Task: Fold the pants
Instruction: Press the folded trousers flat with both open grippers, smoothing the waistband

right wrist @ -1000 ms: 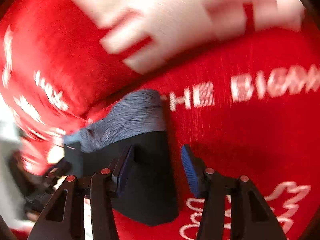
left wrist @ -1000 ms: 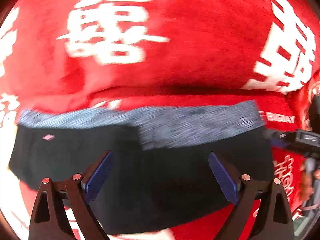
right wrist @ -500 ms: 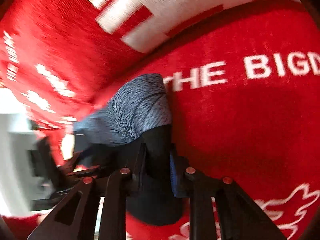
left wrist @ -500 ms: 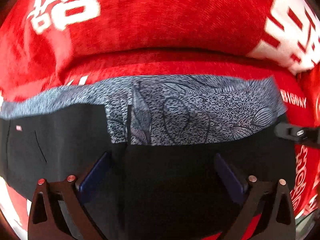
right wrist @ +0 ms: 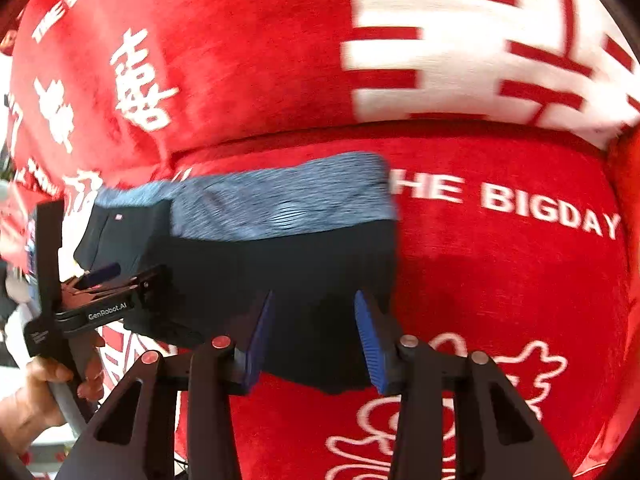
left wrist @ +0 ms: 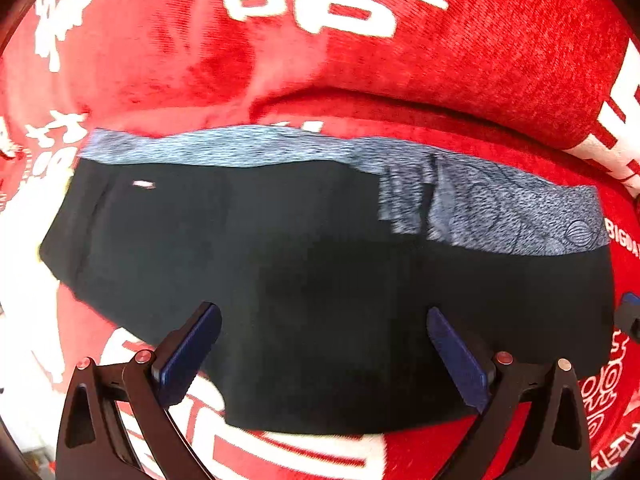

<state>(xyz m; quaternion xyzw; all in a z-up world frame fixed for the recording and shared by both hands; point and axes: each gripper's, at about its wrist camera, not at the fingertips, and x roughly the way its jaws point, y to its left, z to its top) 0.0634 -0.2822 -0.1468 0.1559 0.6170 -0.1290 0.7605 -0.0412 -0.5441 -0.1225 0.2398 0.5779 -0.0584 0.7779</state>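
Observation:
Black pants (left wrist: 312,264) with a grey patterned waistband (left wrist: 512,208) lie flat and folded on a red cover. They also show in the right wrist view (right wrist: 288,264). My left gripper (left wrist: 324,344) is open above the pants' near edge, holding nothing. My right gripper (right wrist: 314,336) is open over the pants' right near corner, holding nothing. The left gripper (right wrist: 108,276) shows at the left of the right wrist view, held by a hand.
The red plush cover (right wrist: 500,280) has white characters and the words "THE BIGDAY" (right wrist: 548,212). A red cushion back (left wrist: 400,60) rises behind the pants. The right gripper's tip (left wrist: 628,316) shows at the right edge of the left wrist view.
My right gripper was shut on the pants' corner half a second ago and is now open and drawn back. My left gripper has pulled back, still open. The pants lie flatter.

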